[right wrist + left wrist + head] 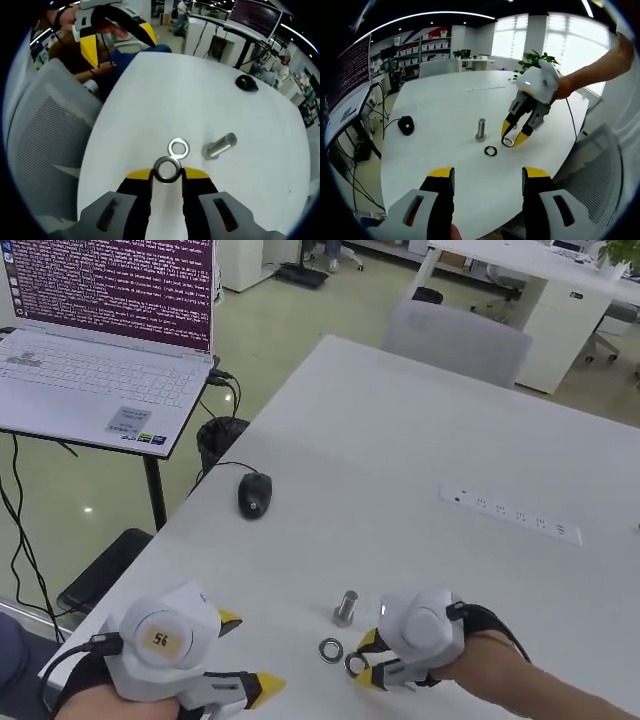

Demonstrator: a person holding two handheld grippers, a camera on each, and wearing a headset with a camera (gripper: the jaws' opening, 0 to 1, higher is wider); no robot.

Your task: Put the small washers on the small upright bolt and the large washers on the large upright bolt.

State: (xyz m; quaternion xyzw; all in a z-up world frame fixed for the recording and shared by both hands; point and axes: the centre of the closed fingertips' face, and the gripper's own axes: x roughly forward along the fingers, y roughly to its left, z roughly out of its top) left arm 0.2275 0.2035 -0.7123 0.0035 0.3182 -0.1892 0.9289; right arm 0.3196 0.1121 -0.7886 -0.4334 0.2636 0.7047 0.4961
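1. My left gripper (pixel 488 175): fingers spread wide, nothing held. It is at the near edge of the table (pixel 420 440), and the head view cuts off its lower part.
2. My right gripper (pixel 166 176): fingers closed on a washer (pixel 167 169), low over the table near the bolt (pixel 346 607). In the head view my fingers largely cover this washer.
3. Second washer (pixel 331 650): flat on the table, just beside my right fingertips.
4. Bolt: upright. I cannot tell whether it is the large or the small one.
5. Room: bare tabletop from the bolt to the power strip (pixel 510 513). The mouse (pixel 254 494) lies well apart, by the left edge.
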